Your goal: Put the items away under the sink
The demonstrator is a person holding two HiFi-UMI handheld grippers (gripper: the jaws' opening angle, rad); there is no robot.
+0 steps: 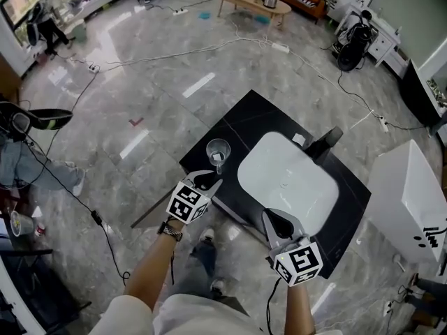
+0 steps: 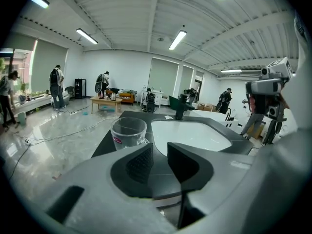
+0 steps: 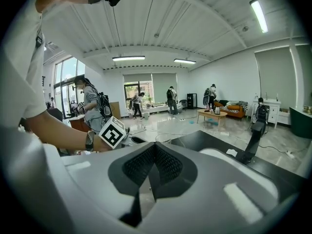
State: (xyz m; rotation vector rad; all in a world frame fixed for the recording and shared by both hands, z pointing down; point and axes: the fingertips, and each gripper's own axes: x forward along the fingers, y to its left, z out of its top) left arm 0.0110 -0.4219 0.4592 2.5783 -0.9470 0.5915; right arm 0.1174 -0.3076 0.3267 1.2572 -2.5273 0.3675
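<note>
A clear glass cup (image 1: 218,150) stands upright on the black counter (image 1: 237,128), just left of the white sink (image 1: 246,180). A black faucet (image 1: 325,144) rises at the sink's far side. My left gripper (image 1: 208,181) hovers at the counter's near edge, a little short of the cup, with its jaws slightly apart and nothing between them. In the left gripper view the cup (image 2: 128,132) sits just beyond the left gripper (image 2: 160,148). My right gripper (image 1: 278,222) hangs at the sink's near rim, shut and empty. In the right gripper view the right gripper (image 3: 155,148) points along the counter toward the faucet (image 3: 252,135).
A small white piece (image 1: 299,139) lies beside the faucet. A white cabinet (image 1: 412,194) stands to the right of the counter. Cables (image 1: 209,47) run across the marble floor. A low wooden table (image 1: 253,2) and several people are far off.
</note>
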